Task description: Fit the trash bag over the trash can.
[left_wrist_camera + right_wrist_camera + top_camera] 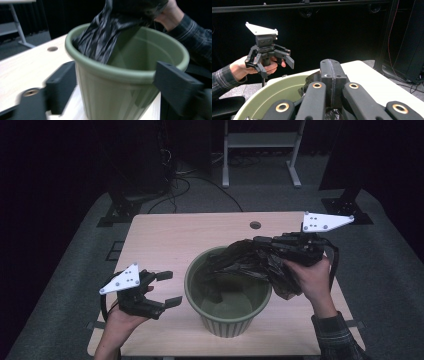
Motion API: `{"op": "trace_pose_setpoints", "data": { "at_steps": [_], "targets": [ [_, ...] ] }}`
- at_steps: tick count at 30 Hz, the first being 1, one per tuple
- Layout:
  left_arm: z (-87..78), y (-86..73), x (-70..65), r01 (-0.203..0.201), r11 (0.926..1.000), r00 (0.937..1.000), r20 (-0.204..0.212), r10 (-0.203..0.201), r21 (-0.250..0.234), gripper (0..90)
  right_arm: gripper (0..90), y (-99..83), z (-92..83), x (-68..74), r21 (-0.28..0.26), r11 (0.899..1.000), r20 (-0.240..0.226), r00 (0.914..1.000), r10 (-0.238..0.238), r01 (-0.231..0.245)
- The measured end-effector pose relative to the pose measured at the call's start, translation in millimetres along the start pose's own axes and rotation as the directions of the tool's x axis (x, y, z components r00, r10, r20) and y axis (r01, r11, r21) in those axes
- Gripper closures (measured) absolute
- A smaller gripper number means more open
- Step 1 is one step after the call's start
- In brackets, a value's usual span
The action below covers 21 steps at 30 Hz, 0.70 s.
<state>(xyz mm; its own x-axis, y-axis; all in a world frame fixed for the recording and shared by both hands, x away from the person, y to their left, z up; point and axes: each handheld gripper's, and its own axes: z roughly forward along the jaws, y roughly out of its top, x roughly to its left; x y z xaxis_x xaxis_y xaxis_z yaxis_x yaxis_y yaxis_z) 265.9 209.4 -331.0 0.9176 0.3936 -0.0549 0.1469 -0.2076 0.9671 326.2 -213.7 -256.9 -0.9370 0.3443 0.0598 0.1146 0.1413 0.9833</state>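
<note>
Right gripper (260, 245) is clamped on a black plastic bag (250, 262) — in the right gripper view its two black jaws are pressed together with a bit of crinkled bag (332, 115) pinched below them. The bag hangs from that grip down and to the left over the far-right part of the green bucket's rim (192, 270), and its loose end drapes into the bucket. In the left gripper view the bag (102, 37) comes down from the right hand at top and lies against the bucket's inside wall, over the rim (112, 71) on the side away from that hand.

The bucket stands upright near the front middle of the wooden table (165, 235), under and slightly left of the right gripper. The right hand (312, 280) holds the gripper roughly level, jaws pointing left across the bucket mouth.

Left gripper (167, 289) is unclenched, nothing between its jaws. It sits just left of the bucket, jaws pointing right at the bucket wall, not touching it. In its own view the two jaws frame the bucket's outer wall, one on each side, with clear gaps — blurred, so the exact gap is hard to read. In the right gripper view the left gripper (277, 65) is raised beyond the bucket's rim (287, 81), jaws spread.
</note>
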Motion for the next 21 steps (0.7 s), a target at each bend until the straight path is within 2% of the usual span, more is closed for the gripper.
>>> {"op": "trace_pose_setpoints", "data": {
  "at_steps": [2, 3, 10, 16, 21],
  "targets": [
    [3.0, 7.4, -2.0, -0.011, 0.9999, 0.9999, -0.001, 0.011, -0.009, 25.3, 90.0, 0.8, 1.4, -0.4, 0.001, 1.0, -0.003, 1.0, 0.003, -0.003],
    [4.9, 11.2, -3.1, -0.014, 0.9999, 0.9999, 0.008, 0.014, -0.008, 29.7, 90.0, 1.2, 2.4, -0.6, 0.0, 1.0, -0.003, 1.0, 0.003, -0.003],
    [26.2, 34.3, -11.5, -0.071, 0.9974, 0.9956, 0.06, 0.072, -0.014, 44.9, 90.0, 6.0, 9.0, -0.5, 0.003, 1.0, -0.014, 0.9999, -0.005, 0.005],
    [46.9, 48.7, -18.6, -0.128, 0.9917, 0.9877, 0.093, 0.126, 0.014, 54.9, 90.0, 8.8, 11.9, -0.4, 0.006, 1.0, -0.017, 0.9998, -0.006, 0.006],
    [68.3, 57.7, -25.1, -0.18, 0.9825, 0.9778, 0.118, 0.173, 0.047, 56.5, 90.0, 8.9, 13.5, -1.9, 0.006, 1.0, -0.019, 0.9998, -0.002, 0.002]
  ]
}}
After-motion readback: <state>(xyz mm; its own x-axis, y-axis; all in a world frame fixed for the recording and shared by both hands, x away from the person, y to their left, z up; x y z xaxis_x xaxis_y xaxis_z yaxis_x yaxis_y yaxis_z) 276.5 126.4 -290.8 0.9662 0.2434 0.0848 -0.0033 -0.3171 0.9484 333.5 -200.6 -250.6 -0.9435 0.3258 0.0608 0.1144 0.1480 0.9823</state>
